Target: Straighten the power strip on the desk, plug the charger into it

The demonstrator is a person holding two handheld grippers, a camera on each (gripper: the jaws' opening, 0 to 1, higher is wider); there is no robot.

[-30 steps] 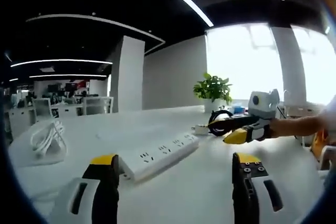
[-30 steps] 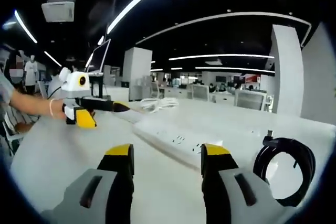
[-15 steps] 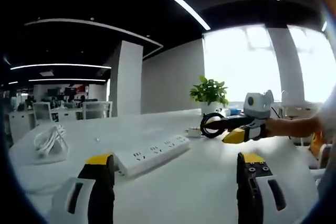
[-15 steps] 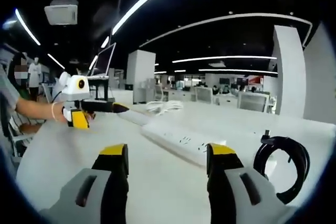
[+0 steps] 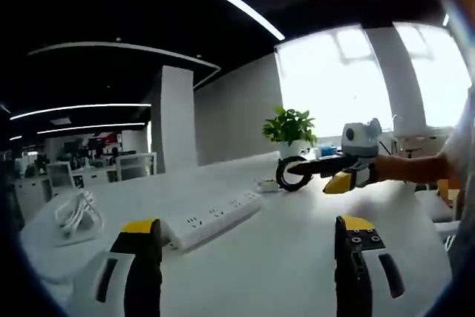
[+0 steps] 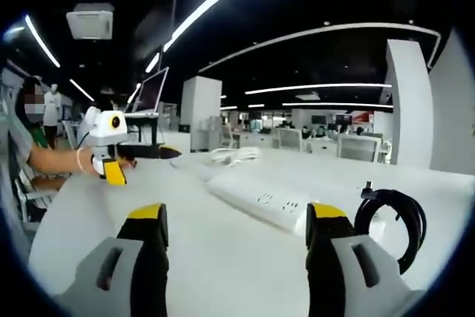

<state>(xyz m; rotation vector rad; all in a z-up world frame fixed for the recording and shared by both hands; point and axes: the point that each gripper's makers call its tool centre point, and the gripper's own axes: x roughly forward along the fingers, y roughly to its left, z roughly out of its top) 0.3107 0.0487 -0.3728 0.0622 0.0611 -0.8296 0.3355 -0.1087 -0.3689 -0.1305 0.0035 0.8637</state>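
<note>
Both grippers [image 5: 241, 239] [image 6: 237, 224] wide apart — empty-jawed

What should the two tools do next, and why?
Probably the left tool should ease forward to the near end of the power strip, because both tools are open, hold nothing, and the strip lies slanted on the desk, untouched. The right tool hovers short of the strip's other end, with the coiled black cable beside it.
</note>
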